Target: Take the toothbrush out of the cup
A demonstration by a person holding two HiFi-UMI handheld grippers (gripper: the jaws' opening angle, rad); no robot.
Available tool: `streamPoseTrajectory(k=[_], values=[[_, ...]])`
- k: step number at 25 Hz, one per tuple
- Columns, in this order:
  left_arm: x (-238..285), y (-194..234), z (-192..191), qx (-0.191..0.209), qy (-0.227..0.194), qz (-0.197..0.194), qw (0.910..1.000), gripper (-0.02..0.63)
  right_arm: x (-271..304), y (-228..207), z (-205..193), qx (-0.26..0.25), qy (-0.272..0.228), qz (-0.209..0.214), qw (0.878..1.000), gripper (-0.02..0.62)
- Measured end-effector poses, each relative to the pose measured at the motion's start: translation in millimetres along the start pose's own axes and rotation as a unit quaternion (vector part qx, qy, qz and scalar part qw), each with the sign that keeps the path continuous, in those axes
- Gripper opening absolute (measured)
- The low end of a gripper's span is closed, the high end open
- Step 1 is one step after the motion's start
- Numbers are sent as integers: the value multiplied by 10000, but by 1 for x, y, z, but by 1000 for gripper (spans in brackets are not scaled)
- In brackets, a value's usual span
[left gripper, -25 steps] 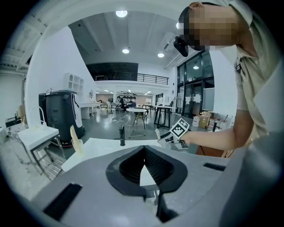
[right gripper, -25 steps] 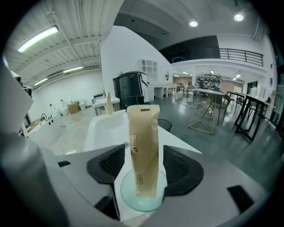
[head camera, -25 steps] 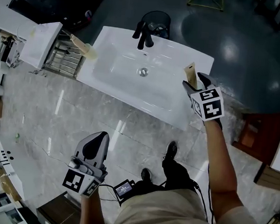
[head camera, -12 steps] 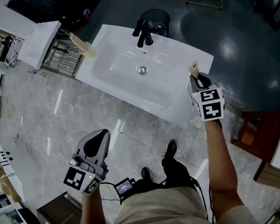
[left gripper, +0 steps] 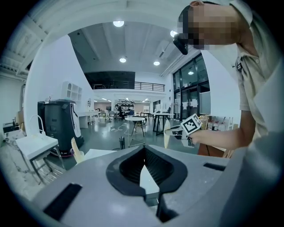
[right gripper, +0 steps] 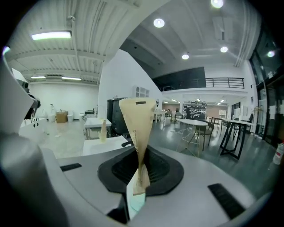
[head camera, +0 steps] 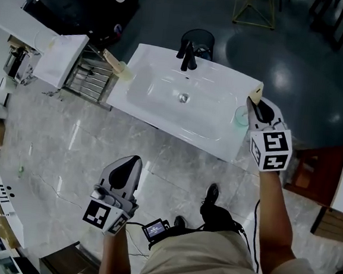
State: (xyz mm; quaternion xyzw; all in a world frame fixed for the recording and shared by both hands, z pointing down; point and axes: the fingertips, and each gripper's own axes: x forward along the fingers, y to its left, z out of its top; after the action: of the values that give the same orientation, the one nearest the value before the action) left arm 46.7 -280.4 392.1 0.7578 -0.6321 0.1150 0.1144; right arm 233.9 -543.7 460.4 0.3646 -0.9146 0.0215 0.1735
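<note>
Obs.: a second ago the right claw [head camera: 255, 104] stood wide open, low at the right end of the washbasin [head camera: 162, 106], with the toothbrush [head camera: 258, 91], a tan paper-wrapped packet, standing in front of it at the cup. Half a second ago it was round the packet. It is now visibly higher in the head view, and the cup [head camera: 241, 117], pale green and translucent, shows on its own on the washbasin's right rim, just left of and below the claw. The right gripper view shows the packet pinched between the dark pads, its wide end standing upright above them and its narrow end reaching just below the pinch. The jaws are closing down on it even now, so the right claw is grasping the toothbrush. A pale green patch shows through the gap under the jaws; probably the cup below, not certain. The left claw [head camera: 132, 163] hangs over the floor well short of the washbasin, a little higher than a second ago, clenched with nothing between its jaws and no part in the work. Reading: the pick-up and the lift are made, and the toothbrush looks clear of the cup, or nearly so; the claw hides its lower end in the head view. The cup stands upright and has not tipped with the pull. Left to do, by my estimate: carry the toothbrush away from the rim without loosening the pinch on the slim wrapper.
</note>
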Motion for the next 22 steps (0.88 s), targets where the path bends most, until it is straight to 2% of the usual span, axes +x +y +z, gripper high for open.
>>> streamPoseTrajectory(k=[4,11,15,22], values=[[-13,3,23,91,-295,49,9995,6,-53,22,43,92,-364,201,9991,34],[-40,13,46,143,-649,245,9975,6,-119,77,86,-53,-620,857,9944,34],[-47,13,52,155,-726,365,9966,6,-130,86,99,-197,-717,1033,9919,34],[-59,9,49,222,-561,517,9968,6,-126,96,98,-130,-823,1252,9886,34]])
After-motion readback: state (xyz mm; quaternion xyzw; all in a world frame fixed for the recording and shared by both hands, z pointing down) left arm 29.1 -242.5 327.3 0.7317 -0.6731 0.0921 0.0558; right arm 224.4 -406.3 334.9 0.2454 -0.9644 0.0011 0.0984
